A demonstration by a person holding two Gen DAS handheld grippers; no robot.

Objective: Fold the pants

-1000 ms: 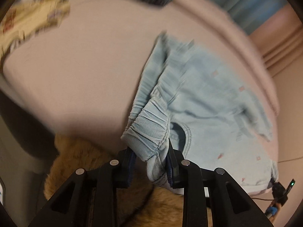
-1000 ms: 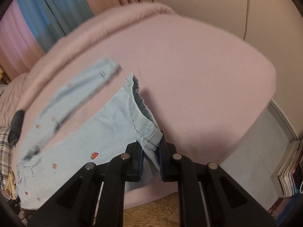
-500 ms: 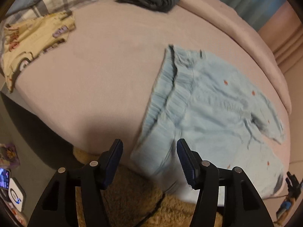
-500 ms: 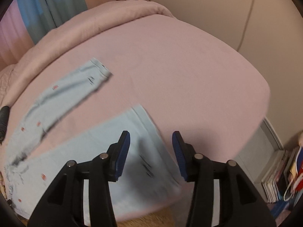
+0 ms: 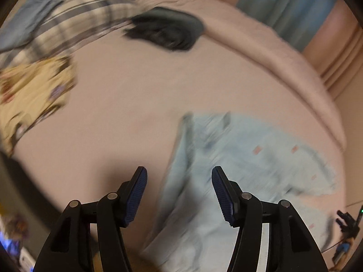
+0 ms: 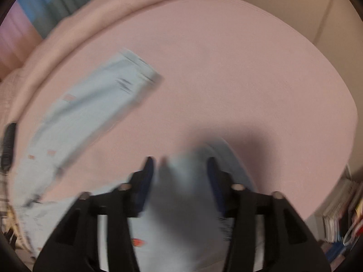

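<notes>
Then 1 pair of light-blue pants (image 5: 238,158) lay spread on the pink bed (image 5: 127,113), its 2 legs apart in the right wrist view. The left gripper (image 5: 179,176) stood parted above the waistband, holding nothing. The right gripper (image 6: 180,167) was opening over 1 leg's hem, its pads clear of the cloth. Farther off lay 1 dark garment (image 5: 168,30), 1 yellow garment (image 5: 34,86) and 1 plaid cloth (image 5: 74,6).
</notes>
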